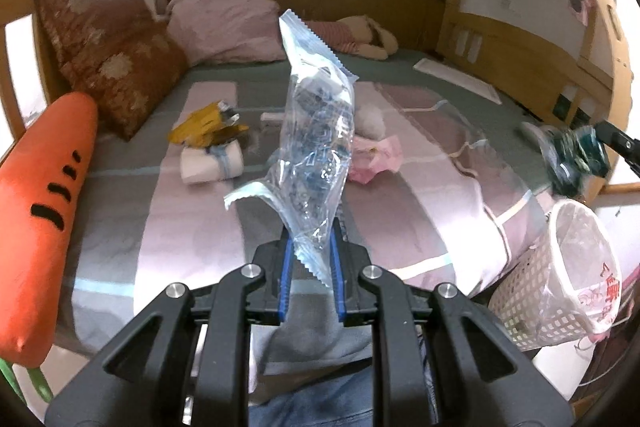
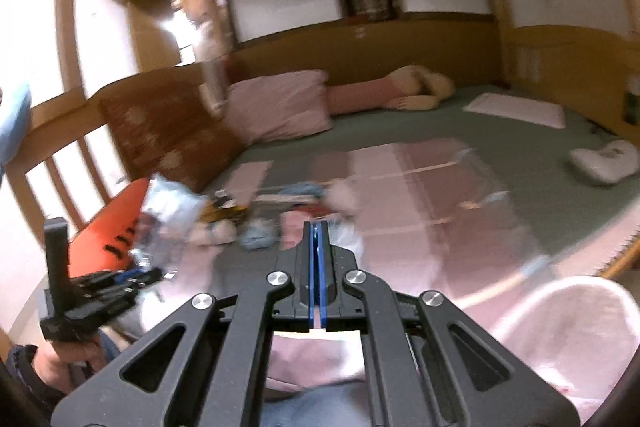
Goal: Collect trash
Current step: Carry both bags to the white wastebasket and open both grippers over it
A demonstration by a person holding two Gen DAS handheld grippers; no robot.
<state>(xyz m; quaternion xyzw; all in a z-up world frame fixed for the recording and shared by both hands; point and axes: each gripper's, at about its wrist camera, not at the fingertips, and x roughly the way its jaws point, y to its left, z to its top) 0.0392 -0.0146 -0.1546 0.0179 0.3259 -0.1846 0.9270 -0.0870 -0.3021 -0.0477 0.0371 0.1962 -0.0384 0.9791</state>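
Left tongs (image 1: 310, 247): clenched on the lower corner of a clear plastic wrapper (image 1: 316, 131), held upright above the bed (image 1: 420, 163).

Right tongs (image 2: 319, 247): blue pads pressed together; in the left wrist view a crumpled dark teal wrapper (image 1: 576, 151) appears pinched at their tip, though motion blur leaves this uncertain, so no firm call on the catch.

Waste basket (image 1: 560, 267): white lattice, lined with a thin plastic bag, standing off the right edge of the bed, mouth tilted towards the tongs.

Remaining on the bed: yellow wrapper (image 1: 208, 127) resting on a white roll (image 1: 212, 163); pink crumpled piece (image 1: 376, 159) just beside the clear wrapper's line of sight; further small scraps, blurred.

Not trash, by judgement: carrot plush (image 1: 44, 211), pillows, stuffed rabbit.

Step in hand, by judgement: carrying to basket. Recommended handling: keep the clench firm on the slippery film; swing right, bring the wrapper's free end over the liner's mouth before release; lower well inside, since light film drifts; avoid snagging the liner's rim.
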